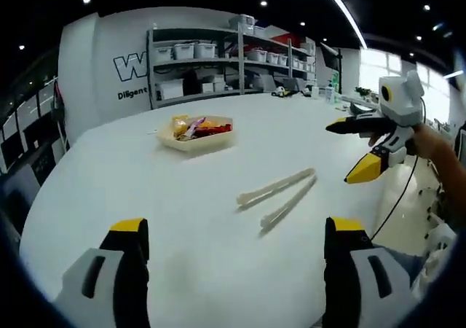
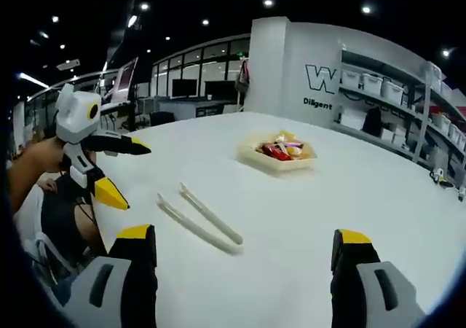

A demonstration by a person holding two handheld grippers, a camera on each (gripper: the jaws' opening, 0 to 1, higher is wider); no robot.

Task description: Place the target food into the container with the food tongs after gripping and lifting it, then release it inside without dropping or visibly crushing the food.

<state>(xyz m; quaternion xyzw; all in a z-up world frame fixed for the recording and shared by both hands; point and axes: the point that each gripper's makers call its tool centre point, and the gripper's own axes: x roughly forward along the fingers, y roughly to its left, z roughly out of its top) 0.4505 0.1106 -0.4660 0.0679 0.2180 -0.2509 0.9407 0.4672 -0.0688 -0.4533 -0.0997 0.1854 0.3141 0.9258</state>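
A: Entry, left gripper view. The left gripper [image 1: 231, 251] is seen at the bottom, its two yellow-tipped jaws set wide apart with nothing between them, above the near edge of the white table [image 1: 131, 189].

B: And the tongs?

A: The food tongs [image 1: 279, 197] are found lying flat on the table, towards its near edge, just beyond the jaws. The two pale arms are joined at one end and spread at the other. No gripper is touching them.

B: The container is noted where?

A: The shallow tan container [image 1: 195, 134] is recorded further in, towards the middle of the table and well apart from the tongs. Food [image 1: 196, 127] in yellow and red wrappers is seen inside it; single items cannot be told apart. No food is seen outside the container.

B: Right gripper view, for the record.

A: The right gripper [image 2: 245, 259] is held above the table edge with its jaws likewise wide apart and empty. The tongs [image 2: 198, 217] lie just ahead of them, and the container [image 2: 277, 157] with the food [image 2: 280, 148] is seen beyond.

B: Is each gripper seen from the other camera?

A: Yes. The right gripper [image 1: 356, 149] is seen beside the table's edge, held by a hand, its tips parted. The left gripper [image 2: 129, 172] is seen likewise, parted and off the table.

B: Background?

A: Shelving [image 1: 233, 62] with storage bins is noted against the far wall.
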